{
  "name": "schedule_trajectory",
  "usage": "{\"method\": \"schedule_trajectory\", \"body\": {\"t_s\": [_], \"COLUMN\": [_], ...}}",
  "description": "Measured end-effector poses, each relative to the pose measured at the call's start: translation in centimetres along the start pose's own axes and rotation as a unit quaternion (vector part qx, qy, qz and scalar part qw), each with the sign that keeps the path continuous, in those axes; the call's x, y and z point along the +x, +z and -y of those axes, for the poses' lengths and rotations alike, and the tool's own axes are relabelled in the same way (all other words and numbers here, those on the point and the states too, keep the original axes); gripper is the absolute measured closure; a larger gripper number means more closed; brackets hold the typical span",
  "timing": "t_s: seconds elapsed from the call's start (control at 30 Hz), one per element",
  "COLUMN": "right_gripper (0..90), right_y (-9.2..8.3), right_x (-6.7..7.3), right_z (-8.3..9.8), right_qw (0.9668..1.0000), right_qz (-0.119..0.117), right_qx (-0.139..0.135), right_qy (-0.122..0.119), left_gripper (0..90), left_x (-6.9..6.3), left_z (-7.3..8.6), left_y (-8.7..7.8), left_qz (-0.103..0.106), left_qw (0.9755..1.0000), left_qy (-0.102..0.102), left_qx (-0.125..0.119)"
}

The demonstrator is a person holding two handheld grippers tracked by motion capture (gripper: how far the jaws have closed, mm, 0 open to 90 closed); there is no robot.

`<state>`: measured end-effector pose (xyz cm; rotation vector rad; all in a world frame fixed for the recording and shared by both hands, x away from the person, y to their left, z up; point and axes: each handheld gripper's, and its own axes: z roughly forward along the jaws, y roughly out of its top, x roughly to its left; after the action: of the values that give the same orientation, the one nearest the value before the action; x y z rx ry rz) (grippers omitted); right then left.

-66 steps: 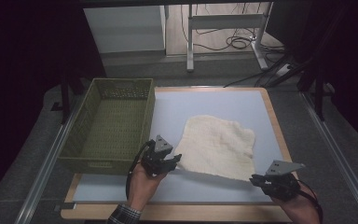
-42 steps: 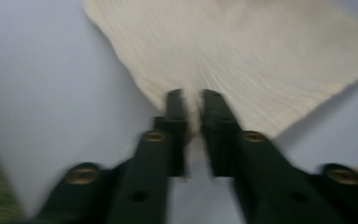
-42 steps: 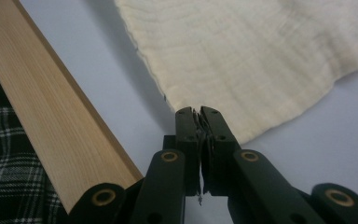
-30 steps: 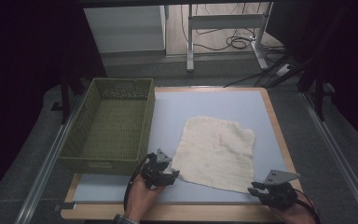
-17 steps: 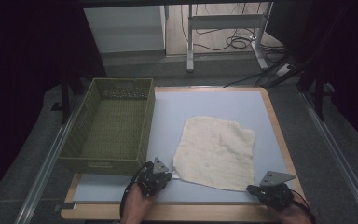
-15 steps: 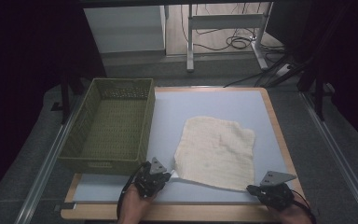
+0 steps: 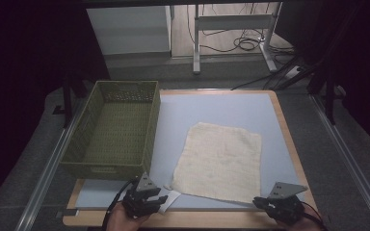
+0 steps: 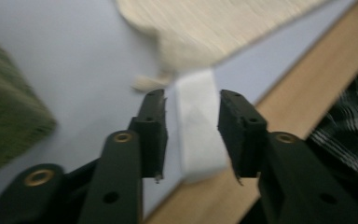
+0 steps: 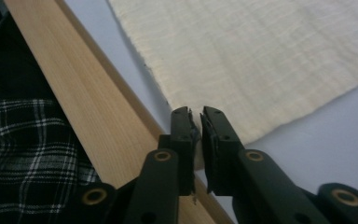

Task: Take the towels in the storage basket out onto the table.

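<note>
Cloth spread flat on the bench, both tongs at its near edge, one at each near corner.

From the left: the green basket (image 7: 111, 130) stands well clear of the work. The left tongs (image 7: 160, 198) are spread, having just been opening, with the cloth's (image 7: 219, 161) white tag (image 8: 196, 133) loose between the jaws, untouched. The cloth lies just ahead of both tongs, running away across the bench (image 7: 221, 106). The right tongs (image 9: 194, 122) are pressed together on the near right corner, by the wooden rim (image 9: 91, 100). Nothing stands in the way.
</note>
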<state>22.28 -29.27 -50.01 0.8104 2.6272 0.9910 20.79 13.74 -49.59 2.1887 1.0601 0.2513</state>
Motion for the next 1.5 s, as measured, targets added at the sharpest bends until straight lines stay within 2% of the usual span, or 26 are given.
{"method": "schedule_trajectory", "body": {"t_s": [0.03, 0.07, 0.1, 0.23, 0.27, 0.33, 0.43, 0.47, 0.5, 0.53, 0.6, 0.7, 0.77, 0.83, 0.93, 0.97, 1.0, 1.03, 1.23, 1.37, 1.43, 1.5], "right_gripper": [80.1, 78.1, 76.7, 72.0, 71.7, 71.3, 71.2, 71.2, 71.2, 71.3, 71.8, 74.1, 77.1, 80.1, 83.8, 83.8, 84.3, 84.5, 82.8, 74.9, 70.2, 65.6], "right_y": [-0.1, -0.4, -0.6, -0.8, -0.7, -0.3, 0.4, 0.4, 0.8, 1.3, 1.8, 2.3, 2.6, 2.9, 3.3, 3.3, 3.8, 4.0, 5.6, 6.7, 7.3, 7.8], "right_x": [-0.1, -0.4, -0.6, -2.0, -2.4, -3.6, -5.1, -5.1, -5.6, -6.7, -7.9, -9.3, -10.4, -11.2, -12.8, -12.8, -13.8, -14.1, -16.5, -17.8, -18.3, -18.7], "right_z": [0.0, -0.1, -0.1, -0.6, -0.7, -1.2, -1.7, -1.7, -1.9, -2.4, -2.8, -3.2, -3.5, -3.9, -4.6, -4.6, -5.2, -5.4, -6.7, -7.4, -7.7, -7.8], "right_qw": [1.0000, 0.9999, 0.9998, 0.9991, 0.9989, 0.9983, 0.9978, 0.9978, 0.9975, 0.9968, 0.9957, 0.9940, 0.9925, 0.9914, 0.9888, 0.9888, 0.9873, 0.9867, 0.9824, 0.9800, 0.9790, 0.9776], "right_qz": [0.001, 0.007, 0.009, 0.018, 0.022, 0.033, 0.044, 0.044, 0.049, 0.057, 0.067, 0.076, 0.085, 0.089, 0.098, 0.098, 0.107, 0.110, 0.130, 0.147, 0.154, 0.166], "right_qx": [-0.003, -0.010, -0.014, -0.030, -0.031, -0.033, -0.030, -0.030, -0.029, -0.030, -0.030, -0.031, -0.030, -0.032, -0.041, -0.041, -0.041, -0.042, -0.041, -0.033, -0.027, -0.018], "right_qy": [0.001, 0.006, 0.010, 0.025, 0.026, 0.035, 0.039, 0.039, 0.042, 0.048, 0.057, 0.073, 0.083, 0.091, 0.104, 0.104, 0.110, 0.112, 0.128, 0.131, 0.131, 0.128], "left_gripper": [57.1, 54.7, 52.6, 49.7, 49.0, 48.1, 46.9, 47.0, 47.0, 47.1, 47.7, 53.0, 57.3, 62.5, 73.1, 74.3, 74.8, 74.7, 69.5, 64.1, 59.8, 57.2], "left_x": [0.0, 0.2, 0.3, 0.4, 0.4, 0.5, 1.1, 1.1, 1.4, 2.1, 2.9, 4.3, 4.7, 5.8, 6.9, 6.9, 7.5, 7.8, 9.5, 10.5, 10.7, 10.8], "left_z": [0.0, -1.0, -1.6, -4.0, -4.0, -6.3, -8.3, -8.3, -9.0, -10.1, -11.2, -12.6, -13.0, -14.2, -15.2, -15.2, -15.8, -16.1, -17.6, -17.8, -17.7, -17.6], "left_y": [0.0, 0.2, 0.5, 2.1, 2.1, 4.0, 5.9, 5.9, 6.7, 7.8, 8.9, 10.3, 10.8, 12.2, 13.3, 13.3, 13.7, 13.9, 15.1, 16.5, 17.2, 17.9], "left_qz": [0.000, -0.004, -0.007, -0.003, -0.003, -0.004, 0.000, 0.000, 0.000, -0.015, -0.018, -0.034, -0.034, -0.044, -0.061, -0.061, -0.067, -0.070, -0.096, -0.107, -0.104, -0.107], "left_qw": [1.0000, 0.9998, 0.9997, 0.9993, 0.9993, 0.9988, 0.9988, 0.9988, 0.9988, 0.9988, 0.9989, 0.9985, 0.9985, 0.9982, 0.9973, 0.9973, 0.9968, 0.9965, 0.9938, 0.9923, 0.9924, 0.9924], "left_qy": [0.000, 0.001, 0.003, 0.016, 0.016, 0.029, 0.030, 0.030, 0.030, 0.031, 0.027, 0.018, 0.012, 0.007, 0.009, 0.009, 0.001, -0.003, -0.025, -0.043, -0.052, -0.049], "left_qx": [0.000, -0.017, -0.022, -0.035, -0.035, -0.038, -0.040, -0.040, -0.040, -0.035, -0.034, -0.038, -0.040, -0.041, -0.040, -0.040, -0.045, -0.045, -0.049, -0.046, -0.041, -0.034]}}
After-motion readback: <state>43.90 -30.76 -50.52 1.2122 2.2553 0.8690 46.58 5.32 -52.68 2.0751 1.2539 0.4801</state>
